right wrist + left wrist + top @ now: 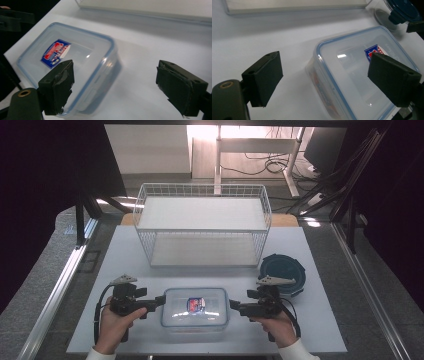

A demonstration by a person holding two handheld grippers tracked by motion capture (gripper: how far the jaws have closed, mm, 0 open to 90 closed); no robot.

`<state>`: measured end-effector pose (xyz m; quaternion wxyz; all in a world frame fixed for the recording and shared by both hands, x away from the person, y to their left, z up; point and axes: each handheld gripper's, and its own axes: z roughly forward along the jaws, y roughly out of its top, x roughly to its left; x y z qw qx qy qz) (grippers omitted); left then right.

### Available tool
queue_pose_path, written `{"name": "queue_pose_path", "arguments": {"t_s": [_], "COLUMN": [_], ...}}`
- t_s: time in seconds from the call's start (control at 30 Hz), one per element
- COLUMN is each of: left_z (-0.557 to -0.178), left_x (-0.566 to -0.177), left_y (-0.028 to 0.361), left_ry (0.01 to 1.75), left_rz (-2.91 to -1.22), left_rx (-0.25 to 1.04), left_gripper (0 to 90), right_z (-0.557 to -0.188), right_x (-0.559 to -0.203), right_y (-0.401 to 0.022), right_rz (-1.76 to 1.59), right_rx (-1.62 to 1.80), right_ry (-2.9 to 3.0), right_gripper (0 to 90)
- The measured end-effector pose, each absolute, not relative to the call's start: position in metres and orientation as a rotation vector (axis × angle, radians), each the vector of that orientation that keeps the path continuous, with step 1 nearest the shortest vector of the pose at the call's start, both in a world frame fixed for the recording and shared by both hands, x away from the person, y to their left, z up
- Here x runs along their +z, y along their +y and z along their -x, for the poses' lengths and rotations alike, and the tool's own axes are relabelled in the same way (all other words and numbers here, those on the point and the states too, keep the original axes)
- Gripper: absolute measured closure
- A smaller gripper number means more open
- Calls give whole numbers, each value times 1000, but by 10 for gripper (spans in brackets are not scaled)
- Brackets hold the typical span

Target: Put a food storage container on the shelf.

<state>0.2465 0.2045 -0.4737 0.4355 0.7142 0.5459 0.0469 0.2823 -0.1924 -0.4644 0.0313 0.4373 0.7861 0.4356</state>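
A clear plastic food container with a blue-rimmed snap lid and a red-and-blue label sat flat on the white table, near the front edge at about 6 o'clock from the table's middle. The left gripper lay level at 9 o'clock of the container, its tips just beside the container's left end. In the left gripper view the two black jaws stood wide apart, with nothing pressed between them; the container's near corner lay in the gap, and no pad touched it. The right gripper lay level at 3 o'clock of the container, tips just beside its right end. In the right gripper view its jaws were likewise spread wide and held nothing; the container's end showed behind the left-hand pad, apart from it as far as could be told. Each gripper was held by a hand coming in from 6 o'clock.

At 12 o'clock from the container stood a white wire basket. A round dark-blue lidded container rested at about 2 o'clock, just behind the right gripper.
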Motion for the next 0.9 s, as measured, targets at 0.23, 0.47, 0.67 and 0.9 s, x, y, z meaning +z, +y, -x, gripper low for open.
{"name": "queue_pose_path", "arguments": {"t_s": [0.23, 0.47, 0.67, 0.9], "left_z": [-253, -252, -251, -249], "left_x": [-486, -490, -498, -509], "left_y": [204, 197, 195, 195], "left_ry": [1381, 1363, 1380, 1388], "left_rz": [-1765, -1768, -1743, -1662], "left_rx": [-14, -95, -159, -312], "left_gripper": [115, 110, 110, 115], "right_z": [-281, -286, -290, -294], "right_x": [-471, -486, -494, -499], "right_y": [-177, -166, -159, -158], "right_rz": [-1412, -1478, -1509, -1566], "right_rx": [1353, 1351, 1370, 1416], "right_ry": [2462, 2513, 2551, 2568], "right_gripper": [141, 125, 118, 117]}}
